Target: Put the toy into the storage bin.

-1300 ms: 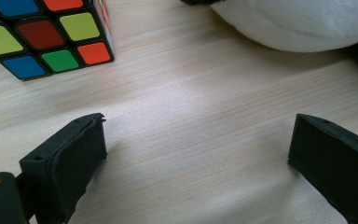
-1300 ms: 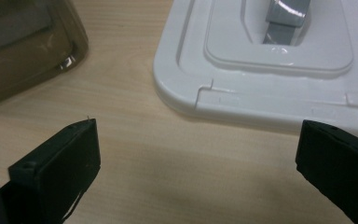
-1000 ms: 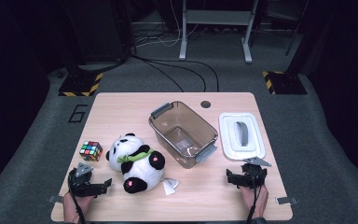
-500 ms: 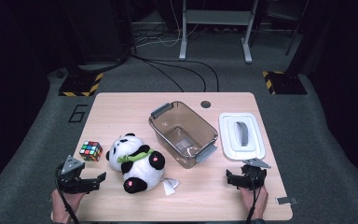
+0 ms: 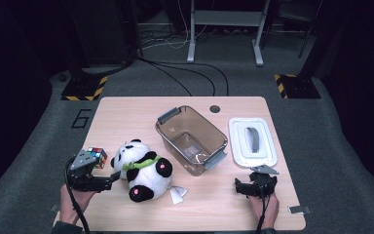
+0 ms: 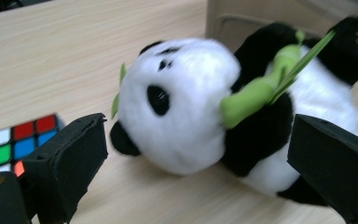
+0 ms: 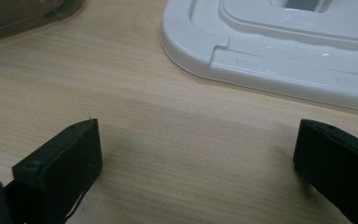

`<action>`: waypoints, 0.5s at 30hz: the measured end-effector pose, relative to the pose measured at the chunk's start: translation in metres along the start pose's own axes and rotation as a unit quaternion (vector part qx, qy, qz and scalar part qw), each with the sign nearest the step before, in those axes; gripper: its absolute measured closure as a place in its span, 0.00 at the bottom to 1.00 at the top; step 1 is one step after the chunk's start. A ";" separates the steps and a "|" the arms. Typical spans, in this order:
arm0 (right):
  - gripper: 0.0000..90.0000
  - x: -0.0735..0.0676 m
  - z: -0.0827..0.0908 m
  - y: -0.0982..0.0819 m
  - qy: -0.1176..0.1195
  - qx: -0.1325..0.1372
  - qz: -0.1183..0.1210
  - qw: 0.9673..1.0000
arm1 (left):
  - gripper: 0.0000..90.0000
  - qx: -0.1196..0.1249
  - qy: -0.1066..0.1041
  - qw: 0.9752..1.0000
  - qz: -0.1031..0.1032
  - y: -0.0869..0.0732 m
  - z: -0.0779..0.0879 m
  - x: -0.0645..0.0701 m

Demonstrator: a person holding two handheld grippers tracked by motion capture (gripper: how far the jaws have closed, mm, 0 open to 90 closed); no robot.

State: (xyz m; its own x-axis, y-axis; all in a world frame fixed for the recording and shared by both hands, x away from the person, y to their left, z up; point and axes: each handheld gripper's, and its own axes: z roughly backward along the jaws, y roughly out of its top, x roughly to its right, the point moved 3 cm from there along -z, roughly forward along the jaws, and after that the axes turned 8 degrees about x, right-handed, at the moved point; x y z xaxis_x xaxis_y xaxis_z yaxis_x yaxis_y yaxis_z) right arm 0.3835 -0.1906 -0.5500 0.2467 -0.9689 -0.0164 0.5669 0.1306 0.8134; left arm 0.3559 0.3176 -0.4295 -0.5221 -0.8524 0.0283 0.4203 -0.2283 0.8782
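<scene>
- Setting: pale wooden surface [image 5: 126, 112] on grey carpet, dark room behind; black cables across the floor, metal frame legs at the back, yellow-and-black striped blocks at either far corner, a "6" marked on the carpet at the left edge.
- Plush panda [image 5: 140, 168]: lying on its side, left of centre, head toward the left edge; green bamboo sprig [image 6: 261, 84] clasped across the chest; pink paw pads showing. Small white tag on the wood just beside its lower end.
- Puzzle cube [image 5: 97, 157]: multicoloured, just left of the panda's head, near the left hand-held gripper.
- Storage bin [image 5: 191, 139]: translucent brown, grey latch handles at two ends, open-topped, set at an angle at centre; apart from the panda.
- Bin lid [image 5: 252, 142]: white with grey handle, flat on the wood right of the bin.
- Left hand-held gripper [image 5: 108, 178]: held in a hand at the near left, jaws pointing right toward the panda; spread wide, gripping nothing. In the left gripper view, panda's head and body framed between the two black jaws, not touched by either.
- Right hand-held gripper [image 5: 237, 185]: held in a hand at the near right, just below the lid; jaws wide apart, bare wood between them, nothing held.
</scene>
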 end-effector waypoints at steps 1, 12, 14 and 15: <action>0.01 -0.001 0.000 0.000 -0.001 -0.003 -0.001 1.000 | 0.05 0.006 -0.002 1.000 -0.002 0.004 -0.001 0.003; 0.01 -0.001 -0.001 0.000 -0.002 -0.004 0.005 1.000 | 0.06 -0.004 -0.043 0.998 -0.038 0.029 -0.019 0.025; 0.01 -0.001 -0.001 0.000 -0.001 -0.004 0.005 1.000 | 0.06 -0.007 -0.049 0.998 -0.040 0.031 -0.023 0.027; 0.01 -0.001 0.000 0.000 -0.001 -0.004 0.006 1.000 | 0.06 -0.008 -0.053 0.998 -0.041 0.032 -0.026 0.029</action>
State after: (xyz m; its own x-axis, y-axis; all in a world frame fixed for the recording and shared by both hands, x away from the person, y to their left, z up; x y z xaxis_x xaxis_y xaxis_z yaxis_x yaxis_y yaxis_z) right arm 0.3836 -0.1893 -0.5503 0.2510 -0.9680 -0.0056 0.5704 0.1432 0.8088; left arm 0.3734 0.2739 -0.4128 -0.6298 -0.7767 0.0077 0.3851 -0.3036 0.8715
